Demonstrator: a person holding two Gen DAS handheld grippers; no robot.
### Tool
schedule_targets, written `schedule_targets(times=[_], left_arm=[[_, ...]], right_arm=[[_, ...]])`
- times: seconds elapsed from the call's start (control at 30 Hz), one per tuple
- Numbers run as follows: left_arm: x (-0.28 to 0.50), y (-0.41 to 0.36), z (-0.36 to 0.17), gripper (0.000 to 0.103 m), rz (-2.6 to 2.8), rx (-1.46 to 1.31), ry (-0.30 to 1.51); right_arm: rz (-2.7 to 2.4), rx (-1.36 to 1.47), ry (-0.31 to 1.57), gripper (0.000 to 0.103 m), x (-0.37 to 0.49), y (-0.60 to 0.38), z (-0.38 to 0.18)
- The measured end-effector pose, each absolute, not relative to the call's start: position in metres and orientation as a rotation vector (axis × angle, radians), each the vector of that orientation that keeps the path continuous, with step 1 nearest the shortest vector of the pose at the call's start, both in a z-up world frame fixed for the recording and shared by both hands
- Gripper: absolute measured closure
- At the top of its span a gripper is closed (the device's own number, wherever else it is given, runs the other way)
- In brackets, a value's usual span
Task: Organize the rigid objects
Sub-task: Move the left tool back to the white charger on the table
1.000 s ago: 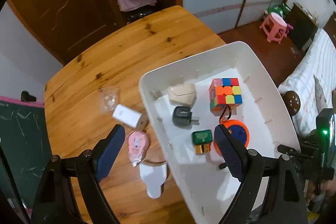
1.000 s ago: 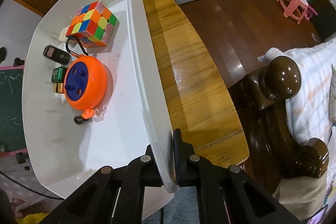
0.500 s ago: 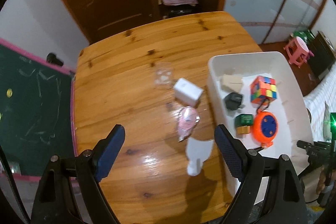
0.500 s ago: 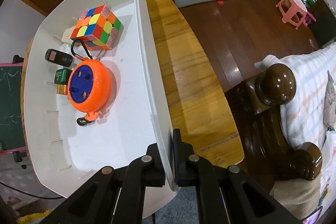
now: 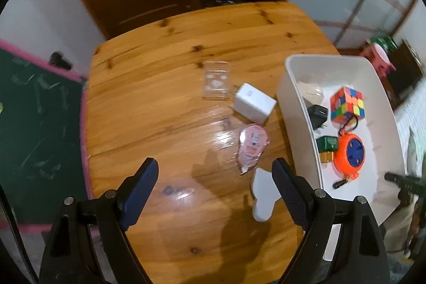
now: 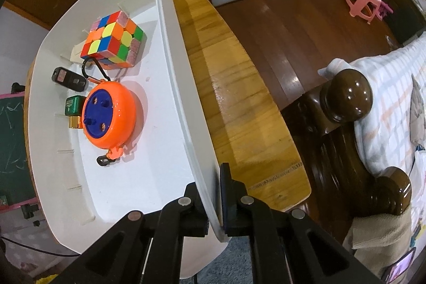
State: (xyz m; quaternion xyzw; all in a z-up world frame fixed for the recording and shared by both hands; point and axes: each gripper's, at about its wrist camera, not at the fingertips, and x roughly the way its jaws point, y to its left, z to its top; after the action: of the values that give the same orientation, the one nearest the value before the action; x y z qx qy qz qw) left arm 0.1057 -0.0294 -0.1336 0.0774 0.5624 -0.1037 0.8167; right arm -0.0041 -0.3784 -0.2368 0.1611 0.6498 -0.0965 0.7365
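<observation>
Steadying the white bin (image 6: 170,49) is the right tongs' (image 6: 217,204) job: its two pads are pinched shut on the bin's near wall, so the bin should hold its place on the counter (image 5: 165,103) while the other arm loads it. The left tongs (image 5: 213,188) hangs above the wood with its blue pads spread wide and nothing between them. Already inside the bin lie a Rubik's cube (image 6: 113,40), an orange cable reel (image 6: 109,115), a black plug adapter (image 6: 68,79) and a small green-and-gold box (image 6: 73,108). Outside it, on the counter, are a white charger block (image 5: 254,103), a clear plastic packet (image 5: 217,80), a pink oval item (image 5: 251,148) and a white flat piece (image 5: 263,196) partly behind the left tongs' right finger. The white piece or the pink item looks the likely next pick, being nearest the open pads. To do it well, come straight down, straddle one item only, close across its narrow width, then lift clear of the bin wall before crossing over. The pink item and the white piece almost touch, so a sloppy descent could nudge both.
</observation>
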Motion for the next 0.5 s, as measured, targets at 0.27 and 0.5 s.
schedule_targets(times=[0.27, 0.5], left_arm=[[0.141, -0.05, -0.171, 0.014, -0.411, 0.258, 1.204], [0.176, -0.06, -0.214, 0.014, -0.504, 0.245, 1.236]], right_arm=[[-0.261, 0.37, 1.436, 0.093, -0.004, -0.379, -0.238], [-0.314, 0.373, 1.444, 0.091, -0.003, -0.377, -0.238]])
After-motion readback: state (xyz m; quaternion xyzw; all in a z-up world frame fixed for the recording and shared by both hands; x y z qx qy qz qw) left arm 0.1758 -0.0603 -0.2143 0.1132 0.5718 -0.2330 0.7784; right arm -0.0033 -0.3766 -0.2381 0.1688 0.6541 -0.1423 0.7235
